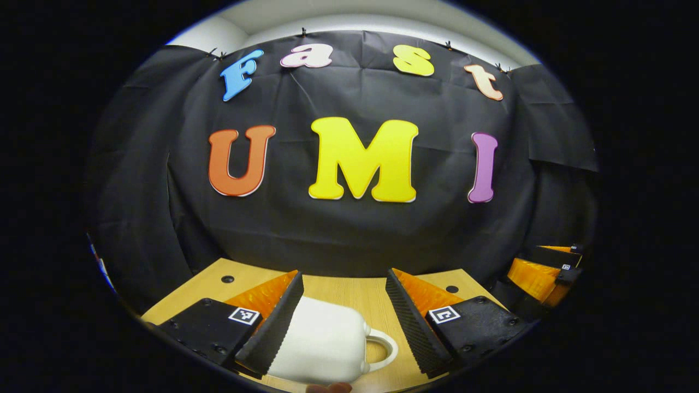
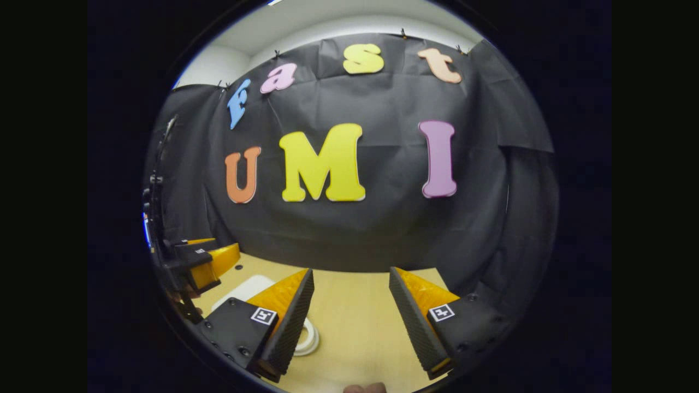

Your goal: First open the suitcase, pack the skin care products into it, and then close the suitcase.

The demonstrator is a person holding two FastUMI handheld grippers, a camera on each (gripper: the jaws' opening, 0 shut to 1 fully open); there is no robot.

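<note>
desk: light wood top, 1 seen; 2 small dark holes near its far edge, one toward each far corner, in the left gripper view.
suitcase: 1, white, small, rounded corners, lid down. Lies flat on the desk near the front edge, just inside the left gripper's left finger. Looped white handle sticks out its right side. In the right gripper view the white body sits toward the desk's left side, handle loop peeking past the right gripper's left finger. No brand or writing legible on it.
left gripper: 1; black ribbed pads, orange finger backs. Jaws spread wide; left pad looks to touch the case's left side, right pad well clear of it, so no grip. Also in the right gripper view at the far left, over the desk's left edge.
right gripper: 1; same build. Jaws wide apart, bare desk between them, nothing held. Also in the left gripper view at the far right, past the desk's right edge.
markers: 2 small black-and-white square tags per gripper, 1 on each finger base; coded pattern, no readable text.
skin care items: can't tell where, not made out.
</note>
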